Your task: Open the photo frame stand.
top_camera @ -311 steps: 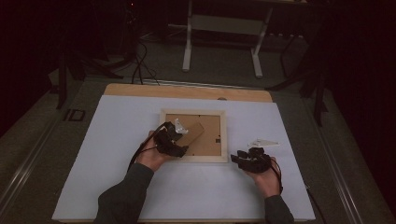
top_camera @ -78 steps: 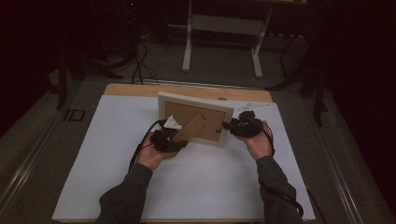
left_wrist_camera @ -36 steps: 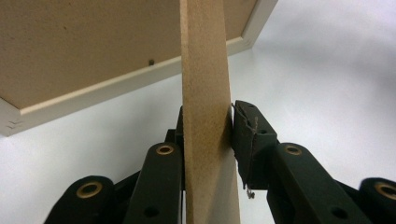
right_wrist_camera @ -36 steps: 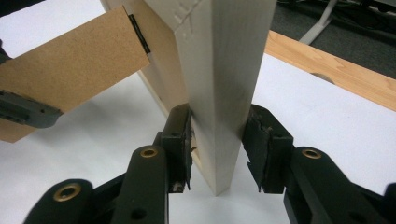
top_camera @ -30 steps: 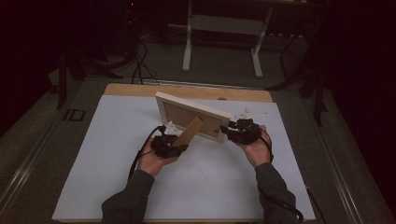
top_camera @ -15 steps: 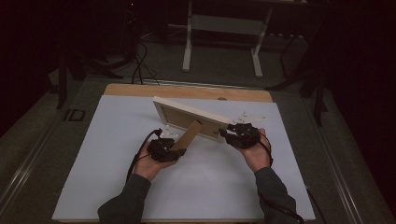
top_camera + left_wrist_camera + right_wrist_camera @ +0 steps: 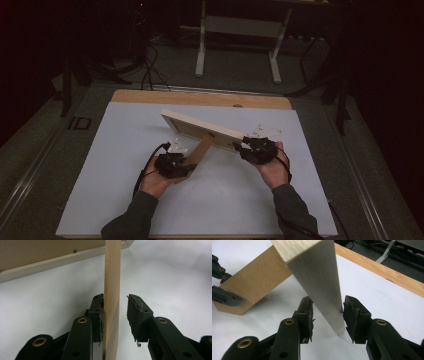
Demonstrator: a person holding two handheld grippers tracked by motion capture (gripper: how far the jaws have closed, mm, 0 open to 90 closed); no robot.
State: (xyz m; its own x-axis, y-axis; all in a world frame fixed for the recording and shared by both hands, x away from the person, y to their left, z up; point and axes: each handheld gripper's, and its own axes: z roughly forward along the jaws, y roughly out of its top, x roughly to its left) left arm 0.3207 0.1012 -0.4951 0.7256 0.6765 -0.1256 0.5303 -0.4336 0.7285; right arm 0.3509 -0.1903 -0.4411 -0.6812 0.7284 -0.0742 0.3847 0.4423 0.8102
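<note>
frame (image 7: 317, 277): pale wood, fine straight grain, matt
stand (image 7: 254, 282): brown fibreboard, smooth, dull
left claw (image 7: 115, 315): black matt plastic, brass-coloured rivets
table (image 7: 200, 98): light wood under a white matt sheet

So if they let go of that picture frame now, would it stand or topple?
The picture frame looks stiff and light. It leans on one narrow fold-out leg, so a sideways nudge would probably tip it. The white table cover looks smooth, so the leg's foot might slide.

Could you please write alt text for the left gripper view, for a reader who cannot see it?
A thin brown stand leg rises between the left gripper's two black jaws, touching one pad, with a gap to the other. Behind, the pale picture frame tilts above the white table surface.
</note>
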